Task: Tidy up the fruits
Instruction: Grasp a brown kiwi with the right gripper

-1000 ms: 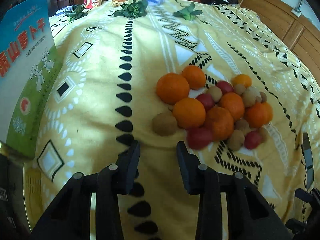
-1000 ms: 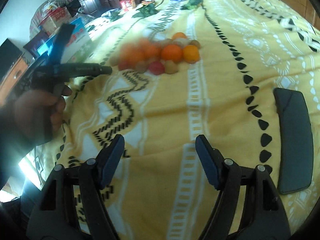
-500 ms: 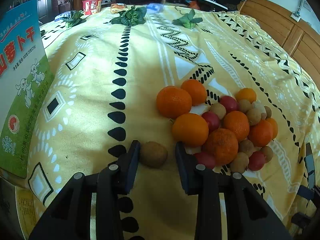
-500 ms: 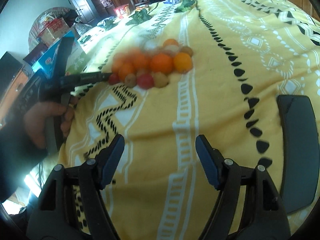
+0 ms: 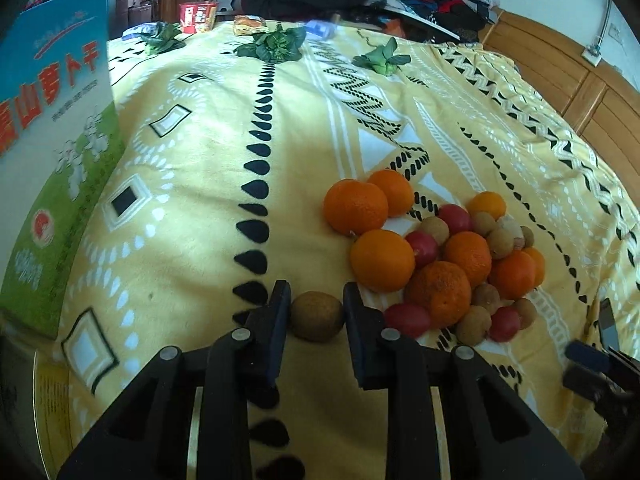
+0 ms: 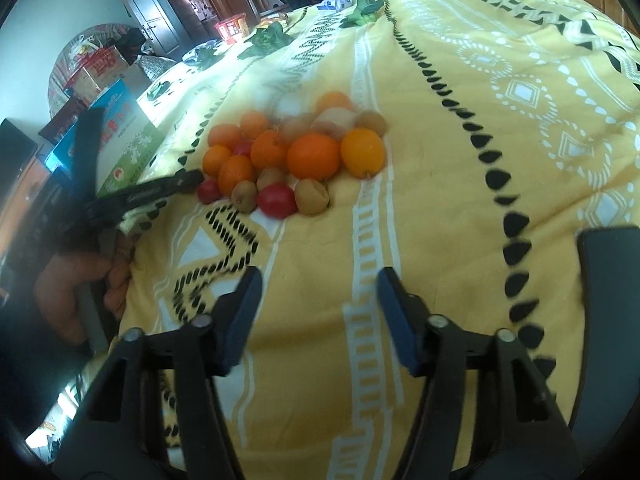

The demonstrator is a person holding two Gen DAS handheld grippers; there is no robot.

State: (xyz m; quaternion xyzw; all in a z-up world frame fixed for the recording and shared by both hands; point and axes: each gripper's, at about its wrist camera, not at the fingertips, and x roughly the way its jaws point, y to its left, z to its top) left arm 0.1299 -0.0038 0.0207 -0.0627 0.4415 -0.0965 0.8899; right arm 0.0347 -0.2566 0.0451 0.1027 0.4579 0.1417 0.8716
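Fruits (image 5: 432, 256) heaped on yellow blanket (image 5: 192, 184). Brown kiwi (image 5: 317, 316) apart at heap's near-left edge, clamped between left gripper (image 5: 316, 312) pads, just closed. Right gripper (image 6: 318, 294) narrowing, parted over bare blanket, empty.

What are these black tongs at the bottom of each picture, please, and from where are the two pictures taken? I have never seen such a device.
They are hand-held grippers, one in each of a person's hands, each carrying a camera that looks along its two fingers. The left camera shows the left gripper, whose jaws have just been closing and now press on a brown kiwi. The right camera shows the right gripper, its jaws also narrowing but empty, over the yellow blanket. On it lies a pile of fruits: oranges, small red ones, brown ones. At that picture's left, a hand holds the other gripper.
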